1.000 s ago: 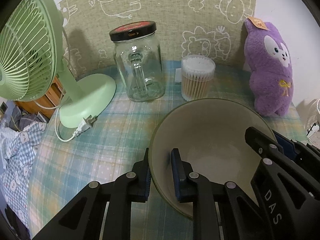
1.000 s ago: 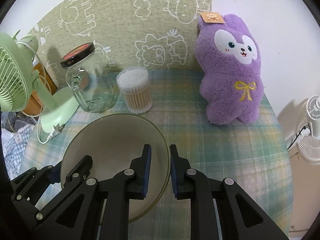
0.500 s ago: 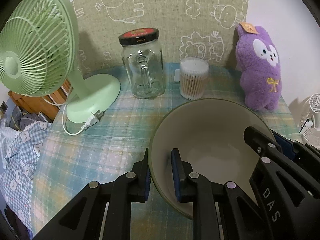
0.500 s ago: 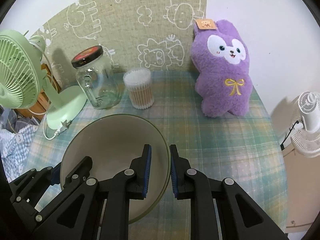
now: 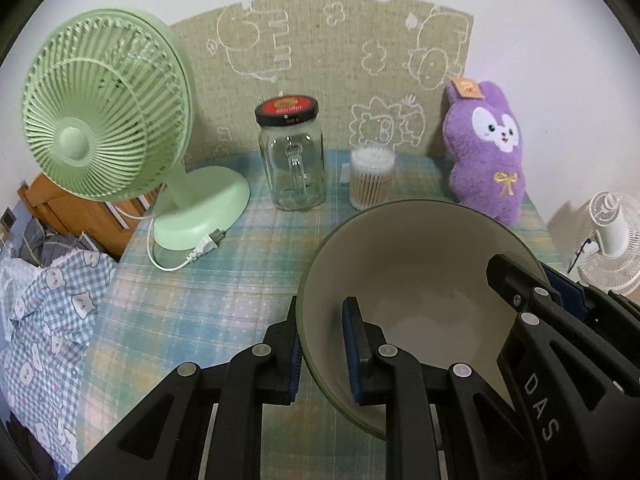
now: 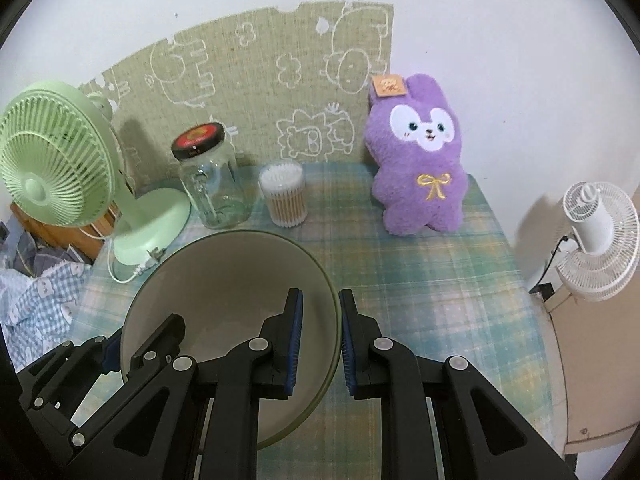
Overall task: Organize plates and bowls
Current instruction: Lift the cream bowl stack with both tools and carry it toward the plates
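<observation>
**Bowl pinched at both rims, above the cloth**

Both tools clamped on one bowl (image 5: pixel 420 280): left gripper (image 5: pixel 322 350) biting the left side of the rim, one pad outside the wall and one inside; right gripper (image 6: pixel 320 344) doing the same on the opposite side. Jaws nearly together on each, only the thin wall between the pads. Bowl apparently carried clear of the table (image 6: pixel 440 280), toward its near edge, mouth up and roughly level; underside hidden, so contact with the cloth impossible to rule out.

Probably a stiff, glazed ceramic piece: smooth, likely slippery under rubber pads, and breakable if dropped. Weight hard to judge, yet wide enough to twist out of a single pinch, hence two opposed holds as the sensible grip. Best taken on the rim, deep enough for the pads to sit flat on the wall.

Along the far edge: fan (image 5: pixel 108 120), glass jar (image 5: pixel 294 160), cotton swab tub (image 5: pixel 372 178), plush toy (image 6: pixel 422 160) at the far right corner.
</observation>
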### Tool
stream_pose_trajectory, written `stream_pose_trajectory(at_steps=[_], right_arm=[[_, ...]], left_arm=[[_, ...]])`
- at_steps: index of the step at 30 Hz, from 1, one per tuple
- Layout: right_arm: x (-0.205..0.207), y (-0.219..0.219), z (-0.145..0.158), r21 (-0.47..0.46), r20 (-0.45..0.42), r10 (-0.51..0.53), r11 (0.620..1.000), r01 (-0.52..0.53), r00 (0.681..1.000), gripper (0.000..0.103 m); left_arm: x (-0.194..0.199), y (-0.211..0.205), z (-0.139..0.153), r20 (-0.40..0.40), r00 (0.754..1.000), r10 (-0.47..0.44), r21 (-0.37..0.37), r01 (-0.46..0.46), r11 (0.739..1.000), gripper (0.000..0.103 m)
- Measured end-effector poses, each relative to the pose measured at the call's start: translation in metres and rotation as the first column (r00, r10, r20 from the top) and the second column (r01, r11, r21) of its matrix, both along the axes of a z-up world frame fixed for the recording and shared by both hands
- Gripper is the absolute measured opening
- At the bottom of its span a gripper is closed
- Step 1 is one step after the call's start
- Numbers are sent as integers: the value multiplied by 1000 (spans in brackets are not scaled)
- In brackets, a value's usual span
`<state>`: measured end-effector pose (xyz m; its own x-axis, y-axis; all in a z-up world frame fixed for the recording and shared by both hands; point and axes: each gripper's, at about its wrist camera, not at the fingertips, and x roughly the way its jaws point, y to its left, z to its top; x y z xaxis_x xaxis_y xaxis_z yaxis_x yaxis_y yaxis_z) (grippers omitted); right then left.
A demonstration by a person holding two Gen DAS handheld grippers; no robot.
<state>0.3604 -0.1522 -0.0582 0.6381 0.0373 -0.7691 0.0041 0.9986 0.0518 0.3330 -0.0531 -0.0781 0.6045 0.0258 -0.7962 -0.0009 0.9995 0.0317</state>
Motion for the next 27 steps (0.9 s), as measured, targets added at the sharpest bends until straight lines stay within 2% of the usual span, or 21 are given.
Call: stream_pose_trajectory(at_steps=[13,27], right_arm=[[-55,16,48,8,57,-29,1000,29,998,21],[-119,38,75,3,83,-79,997,79,993,21]], left_arm=[[-48,19,45,61,998,-9,-19,10,1000,16],[-103,40,68,98,994,-55,-31,58,998,16]])
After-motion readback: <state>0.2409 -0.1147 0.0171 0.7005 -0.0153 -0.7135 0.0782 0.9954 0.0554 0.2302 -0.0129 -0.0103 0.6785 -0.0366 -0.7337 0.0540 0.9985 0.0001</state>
